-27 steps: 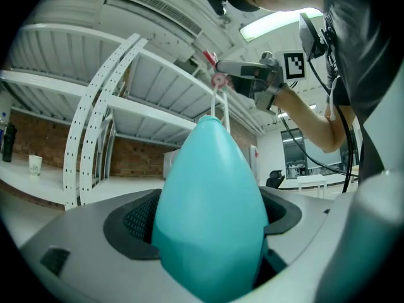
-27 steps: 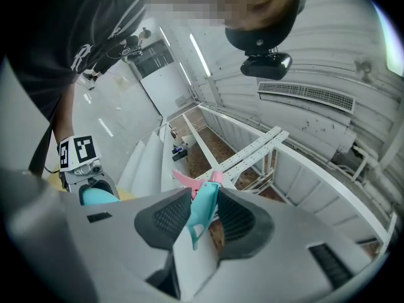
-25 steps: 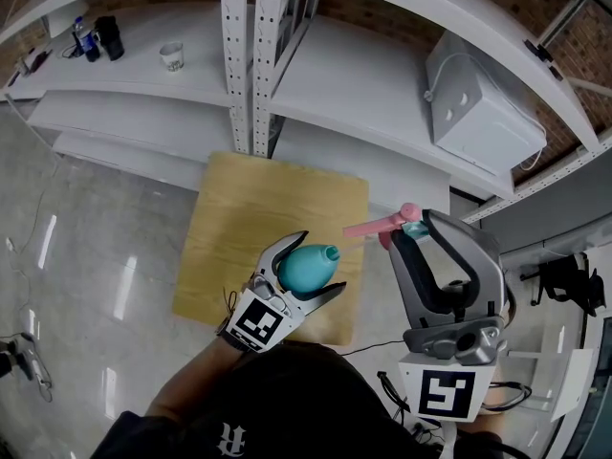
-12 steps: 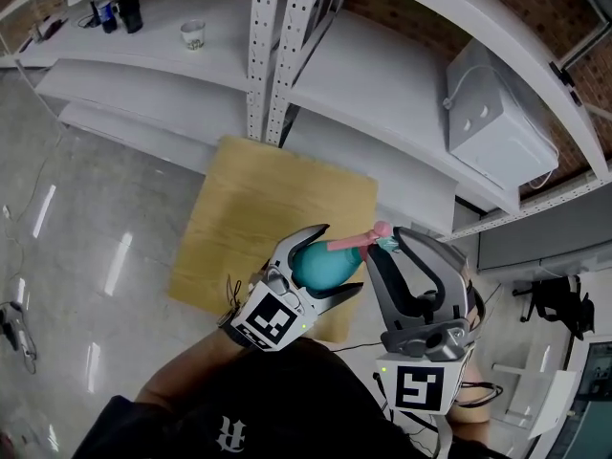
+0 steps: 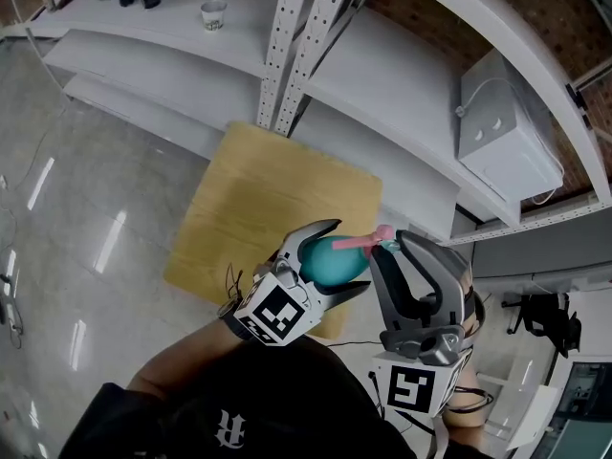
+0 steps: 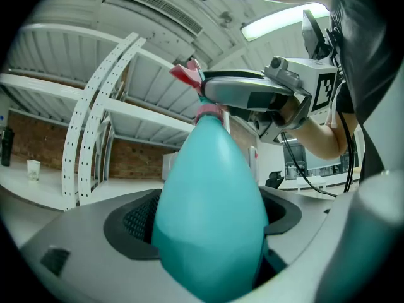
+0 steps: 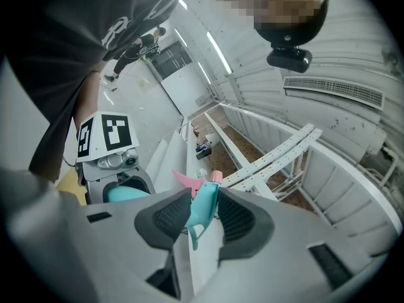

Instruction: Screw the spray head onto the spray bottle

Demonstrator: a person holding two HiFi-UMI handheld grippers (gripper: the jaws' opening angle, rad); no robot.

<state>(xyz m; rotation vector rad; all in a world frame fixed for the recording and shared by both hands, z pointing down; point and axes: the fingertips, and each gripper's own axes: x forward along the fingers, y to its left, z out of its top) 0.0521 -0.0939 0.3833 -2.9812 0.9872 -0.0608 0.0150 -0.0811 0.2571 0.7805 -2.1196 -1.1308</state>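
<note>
Low in the middle of the frame, the left gripper [image 5: 342, 258] holds the teal spray bottle [image 5: 325, 264] tight and the right gripper [image 5: 394, 248] pinches the spray head [image 5: 361, 243] at its neck, so next it probably needs lining up straight and twisting.

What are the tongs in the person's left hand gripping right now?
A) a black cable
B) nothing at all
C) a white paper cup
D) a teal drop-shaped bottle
D: the left tongs are clamped on the teal bottle, whose rounded body fills the gap between their pads in the left gripper view.
</note>
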